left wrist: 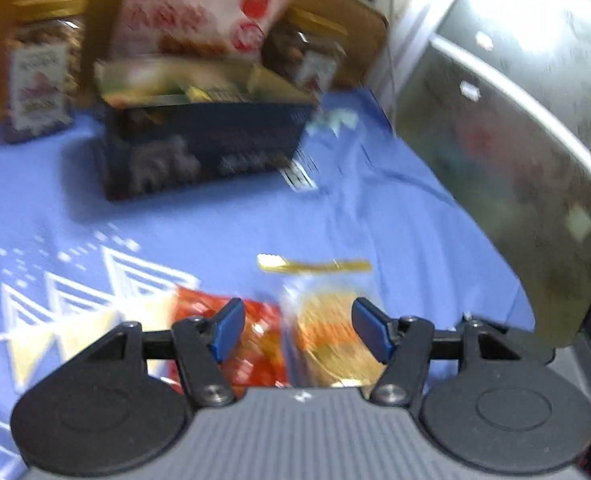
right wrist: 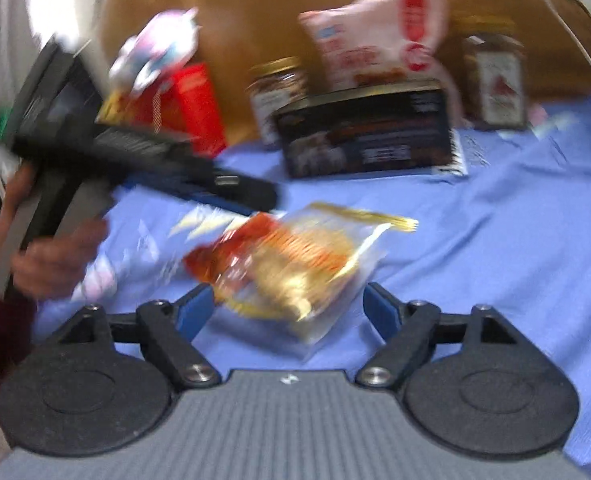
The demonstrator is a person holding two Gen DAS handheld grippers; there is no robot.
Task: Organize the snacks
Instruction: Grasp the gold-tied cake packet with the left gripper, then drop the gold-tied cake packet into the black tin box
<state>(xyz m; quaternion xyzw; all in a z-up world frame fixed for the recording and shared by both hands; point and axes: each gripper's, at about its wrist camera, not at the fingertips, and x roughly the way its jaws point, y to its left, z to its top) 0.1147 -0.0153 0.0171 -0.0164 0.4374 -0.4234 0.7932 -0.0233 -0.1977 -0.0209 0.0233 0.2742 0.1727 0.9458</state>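
With both our left claw [left wrist: 297, 330] and right claw [right wrist: 289, 310] released and empty just short of the gold-sealed snack packet [right wrist: 295, 264] overlapping the red packet [left wrist: 251, 344] on the blue-covered table [right wrist: 495, 240], we risk pinching both together.

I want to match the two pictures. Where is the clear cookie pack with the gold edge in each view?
Left wrist view: the cookie pack lies low in the middle, on the blue cloth, just right of a red packet.
Right wrist view: the cookie pack lies at the centre, above the fingertips.
Shared landmark: the dark box standing behind it.
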